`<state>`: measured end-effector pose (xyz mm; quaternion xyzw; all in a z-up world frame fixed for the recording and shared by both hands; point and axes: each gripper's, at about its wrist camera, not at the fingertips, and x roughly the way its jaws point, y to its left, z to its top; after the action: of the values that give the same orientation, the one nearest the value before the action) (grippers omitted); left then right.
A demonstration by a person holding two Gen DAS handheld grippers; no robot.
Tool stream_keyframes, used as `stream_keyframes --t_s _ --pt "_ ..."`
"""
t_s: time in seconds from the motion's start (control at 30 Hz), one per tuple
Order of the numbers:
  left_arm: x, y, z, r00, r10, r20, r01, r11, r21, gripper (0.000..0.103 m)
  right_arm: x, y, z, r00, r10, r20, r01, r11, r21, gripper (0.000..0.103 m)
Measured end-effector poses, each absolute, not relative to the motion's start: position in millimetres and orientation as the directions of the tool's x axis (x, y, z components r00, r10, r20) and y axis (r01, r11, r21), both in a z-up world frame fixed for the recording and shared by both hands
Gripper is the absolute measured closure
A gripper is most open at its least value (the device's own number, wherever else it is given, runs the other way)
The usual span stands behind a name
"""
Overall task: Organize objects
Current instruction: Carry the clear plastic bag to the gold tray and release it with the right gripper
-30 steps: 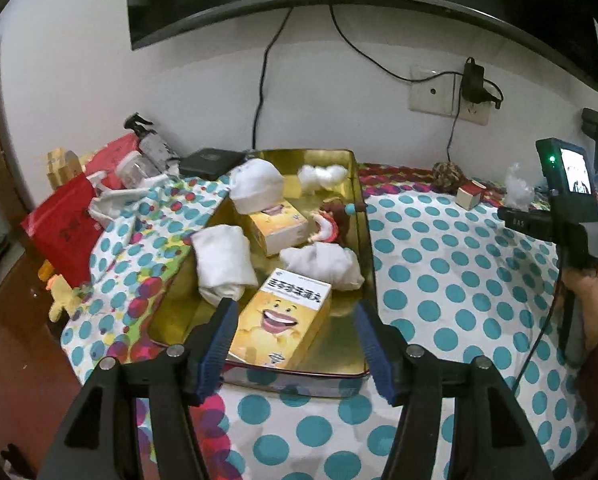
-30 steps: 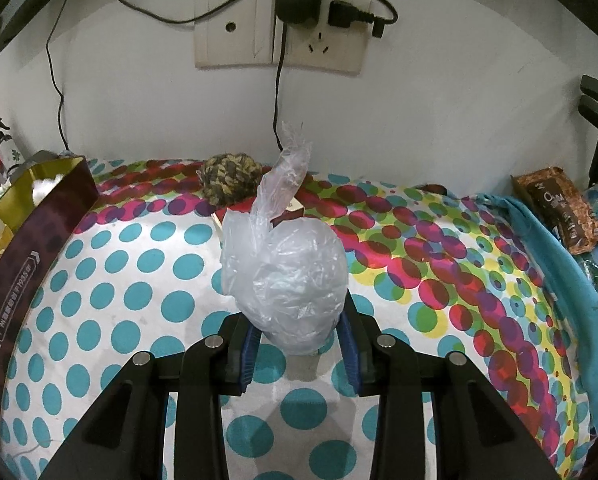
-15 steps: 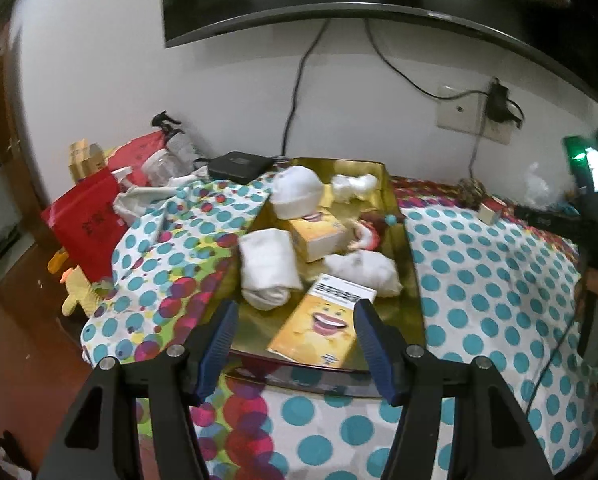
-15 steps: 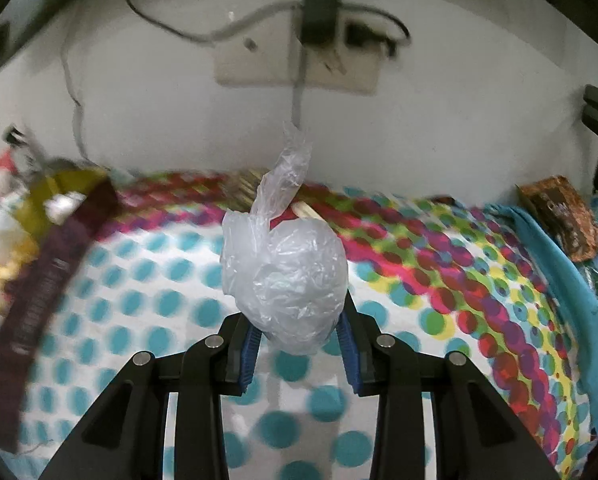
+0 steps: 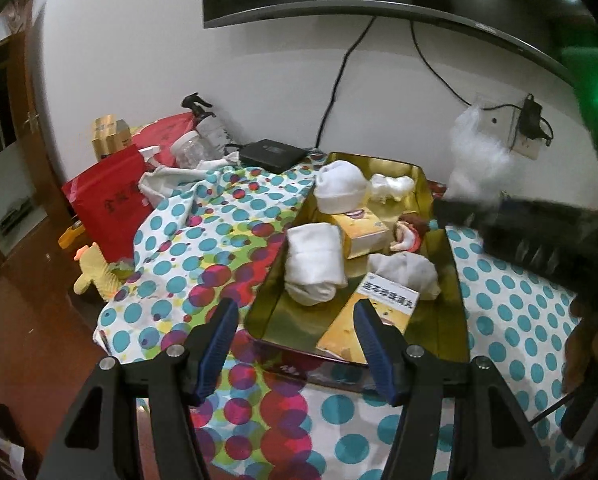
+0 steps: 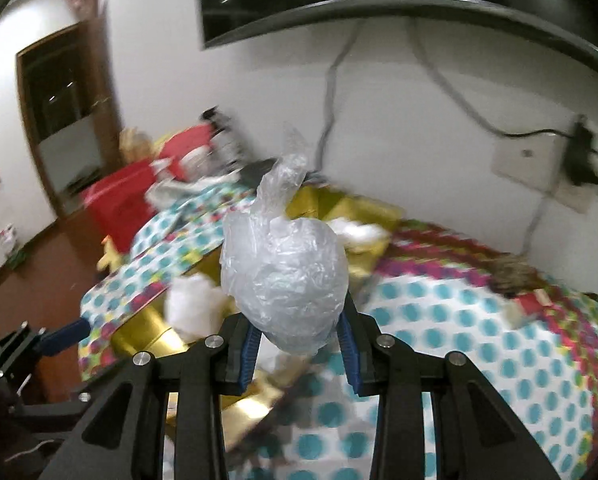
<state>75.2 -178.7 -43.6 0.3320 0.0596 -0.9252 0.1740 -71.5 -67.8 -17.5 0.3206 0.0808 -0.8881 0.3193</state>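
Polka-dot tablecloth (image 5: 511, 320): gold tray (image 5: 453, 280) already part-filled; my right gripper (image 6: 299, 350) clamps plastic bag (image 6: 285, 280), undelivered; left gripper (image 5: 295, 344) gapes empty.

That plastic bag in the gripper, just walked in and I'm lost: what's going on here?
A person is tidying loose items into a gold tray on the dotted cloth. The right gripper is shut on a knotted plastic bag, held up in the air on the tray's side. The left gripper is open and empty at the tray's near end. The tray already holds rolled white cloths and yellow boxes.
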Motion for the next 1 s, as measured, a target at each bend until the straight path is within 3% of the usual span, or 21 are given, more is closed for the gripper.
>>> stream_keyframes --t_s 0.3,0.4,0.47,0.8,1.0 --pt "78.3 -192.0 -46.4 -0.712 -0.272 -0.647 0.378 -0.926 -0.027 0.041 -66.4 -109.4 -28.1 -0.552 -0.48 -0.682 0.655 -0.755 0.001 0.066" --pt "78.1 -192.2 -46.7 -0.709 -0.27 -0.651 0.376 -0.926 -0.026 0.041 -68.2 -115.4 -33.9 -0.541 -0.461 -0.703 0.654 -0.756 -0.007 0.054" --pt "77.4 -191.1 -46.6 -0.71 -0.265 -0.653 0.37 -0.929 -0.026 0.041 -70.1 -113.2 -35.2 -0.547 -0.449 -0.706 0.642 -0.767 -0.01 0.025" --pt "71.2 -172.2 -45.5 -0.703 -0.259 -0.662 0.345 -0.939 0.001 0.041 -65.0 -69.6 -17.9 -0.635 -0.456 -0.623 0.589 -0.808 -0.009 0.021" --pt "66.2 -153.2 -44.9 -0.711 -0.238 -0.662 0.31 -0.951 0.009 0.041 -76.2 -14.7 -23.8 -0.69 -0.382 -0.614 0.487 -0.873 -0.003 0.019"
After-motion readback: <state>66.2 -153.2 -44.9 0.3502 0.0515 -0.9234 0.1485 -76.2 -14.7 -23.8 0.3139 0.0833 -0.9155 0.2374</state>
